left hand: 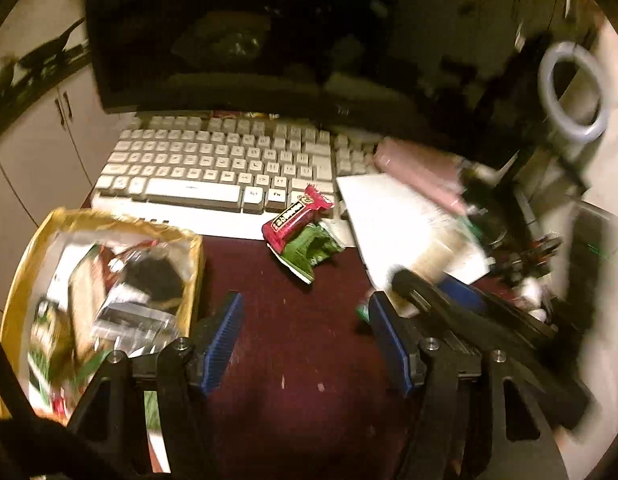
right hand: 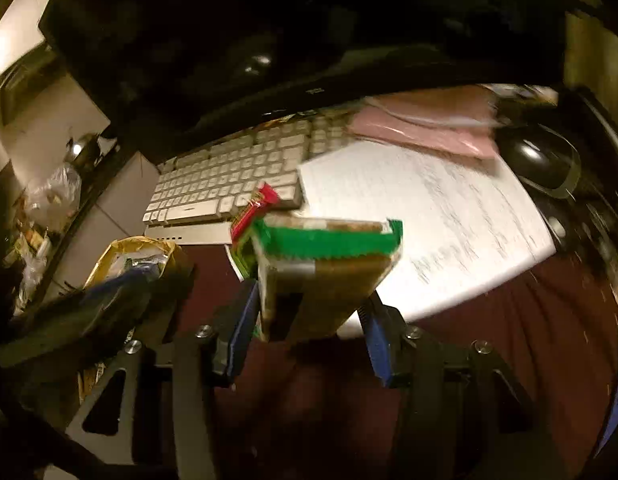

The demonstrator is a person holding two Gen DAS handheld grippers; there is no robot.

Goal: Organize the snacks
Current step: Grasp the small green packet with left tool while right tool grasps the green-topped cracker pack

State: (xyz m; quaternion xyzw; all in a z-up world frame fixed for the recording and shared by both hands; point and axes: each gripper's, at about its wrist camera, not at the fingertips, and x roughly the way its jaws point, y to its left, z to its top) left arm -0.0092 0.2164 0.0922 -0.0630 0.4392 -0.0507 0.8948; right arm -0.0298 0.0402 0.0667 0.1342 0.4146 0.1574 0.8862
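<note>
Left wrist view, from left to right: a crinkly yellow bag (left hand: 37, 248) stuffed with glossy snack packets sits on the dark red table (left hand: 293, 320), the left claw (left hand: 305, 312) hangs over bare tabletop with its ribbed blue pads spread apart and holding nothing, and a red wrapper (left hand: 297, 216) lies atop a crumpled green wrapper (left hand: 313, 250) against the pale keyboard (left hand: 213, 164). Right wrist view shows the right claw (right hand: 309, 312) clamped on a flat, rectangular green-and-brown snack pack (right hand: 325, 276), held above the table beside a white printed sheet (right hand: 429, 216).
</note>
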